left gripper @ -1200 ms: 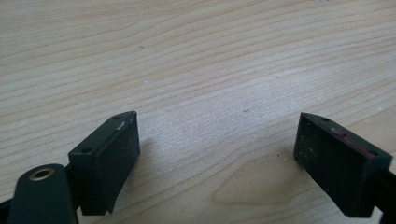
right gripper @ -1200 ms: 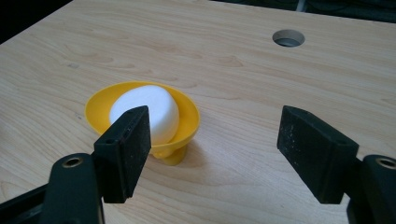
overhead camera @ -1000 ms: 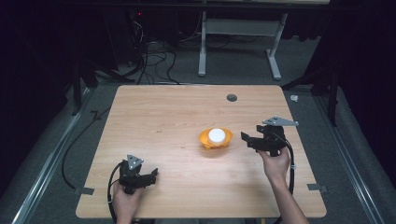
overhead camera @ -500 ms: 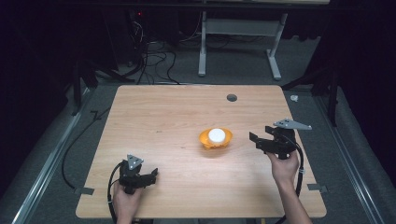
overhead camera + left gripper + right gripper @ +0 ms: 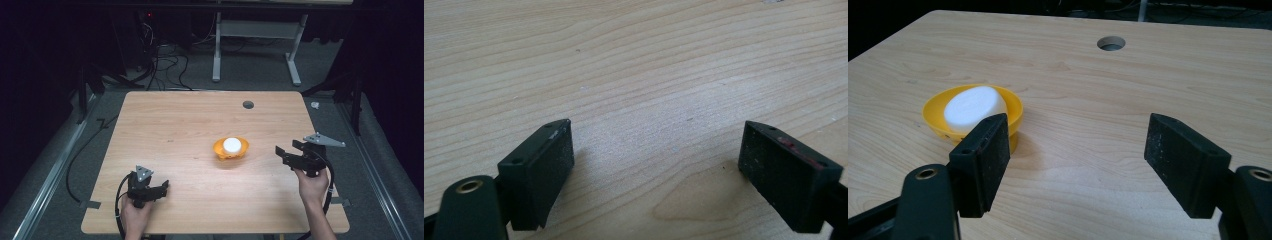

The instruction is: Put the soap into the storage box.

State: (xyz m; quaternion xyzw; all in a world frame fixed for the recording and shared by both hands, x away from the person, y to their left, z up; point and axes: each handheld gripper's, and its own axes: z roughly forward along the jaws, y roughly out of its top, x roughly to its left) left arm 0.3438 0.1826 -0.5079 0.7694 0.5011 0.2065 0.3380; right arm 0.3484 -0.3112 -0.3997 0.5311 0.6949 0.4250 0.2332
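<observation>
Pale wood made up the table (image 5: 175,130), and on its near left part the left hand (image 5: 134,212) held the left gripper (image 5: 159,189) low over the surface, its grey three-cornered plate on top and its cable looping back beside the wrist. In the left gripper view its jaws stood wide apart with only bare wood grain between them, gripping nothing.

Right of the table's middle sat a small orange bowl (image 5: 230,149) with a white round block (image 5: 232,145) lying in it. Beyond it, towards the far edge, a round cable hole (image 5: 248,105) was cut through the tabletop.

Near the right edge the right hand (image 5: 312,182) held the right gripper (image 5: 283,154) raised above the table and pointed leftwards at the bowl, clear of it, with bare wood between. In the right gripper view its jaws were spread wide and empty; the bowl lay just behind the left jaw, partly hidden by it, and nothing stood between the two jaws.

Past the table, grey carpet (image 5: 340,100) carried loose black cables (image 5: 165,55) and the white legs of another desk (image 5: 217,50)
</observation>
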